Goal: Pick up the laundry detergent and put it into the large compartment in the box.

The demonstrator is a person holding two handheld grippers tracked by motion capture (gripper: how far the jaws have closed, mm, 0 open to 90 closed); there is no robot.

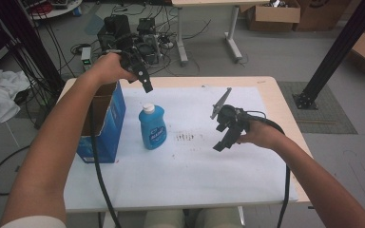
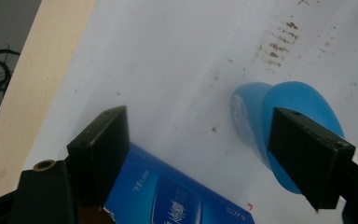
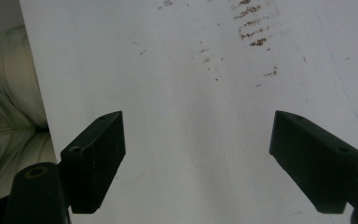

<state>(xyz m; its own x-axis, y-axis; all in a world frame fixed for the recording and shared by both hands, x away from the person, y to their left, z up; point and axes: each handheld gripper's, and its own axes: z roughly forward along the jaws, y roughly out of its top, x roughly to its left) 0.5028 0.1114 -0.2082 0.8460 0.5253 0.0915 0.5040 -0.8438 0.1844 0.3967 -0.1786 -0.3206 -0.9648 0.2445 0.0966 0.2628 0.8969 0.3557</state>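
High view: blue bottle (image 1: 152, 127) upright, cap up, left of centre, beside blue box (image 1: 105, 124). Left gripper (image 1: 144, 81) above it, upper left, arm reaching fwd. Right gripper (image 1: 224, 140) right of centre, well apart from bottle.

Left gripper view: jaws wide, empty; bottle (image 2: 279, 121) at right jaw.

Right gripper view: jaws wide, empty, over white sheet (image 3: 191, 116).

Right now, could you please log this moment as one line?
left gripper: open, above blue bottle | right gripper: open, empty | blue box: left of bottle
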